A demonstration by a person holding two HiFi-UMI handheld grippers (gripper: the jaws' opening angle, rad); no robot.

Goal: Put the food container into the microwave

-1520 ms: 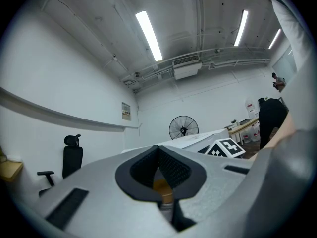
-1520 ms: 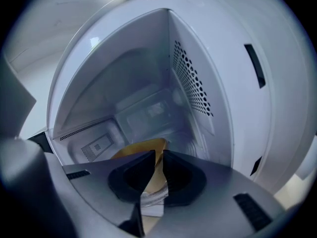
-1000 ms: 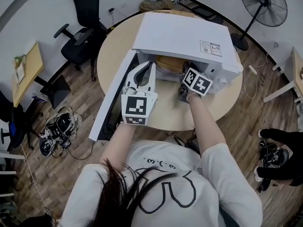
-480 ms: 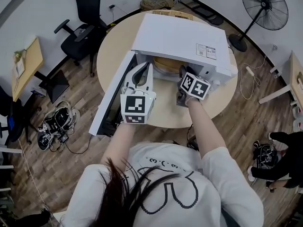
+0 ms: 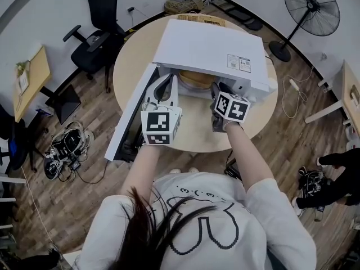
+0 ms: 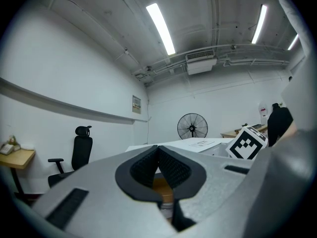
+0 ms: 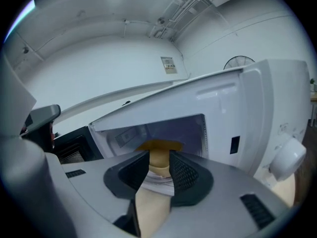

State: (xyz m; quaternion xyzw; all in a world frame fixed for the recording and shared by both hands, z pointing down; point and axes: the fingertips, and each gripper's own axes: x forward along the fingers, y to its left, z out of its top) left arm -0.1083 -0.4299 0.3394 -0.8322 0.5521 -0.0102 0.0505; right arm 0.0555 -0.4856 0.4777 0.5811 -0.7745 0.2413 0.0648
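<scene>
A white microwave (image 5: 208, 44) stands on the round table (image 5: 197, 134) with its door (image 5: 132, 117) swung open to the left. The food container (image 5: 197, 79), round with a tan lid, sits just inside the opening. My left gripper (image 5: 167, 86) is at the left side of the opening; in the left gripper view (image 6: 158, 148) its tips meet, and the container (image 6: 161, 185) shows beyond them. My right gripper (image 5: 220, 91) is at the right side. Its jaws (image 7: 159, 157) stand a little apart, framing the container (image 7: 159, 146) in the cavity without touching it.
The microwave's control panel and knob (image 7: 285, 157) are to the right of the cavity. A black office chair (image 5: 98, 21) and a standing fan (image 5: 318, 7) stand beyond the table. A side desk (image 5: 31, 83) is at left, and cables and gear (image 5: 67, 151) lie on the wooden floor.
Both grippers stay at the microwave's opening. The right one has drawn back slightly toward me, and the head view has shifted a little.
</scene>
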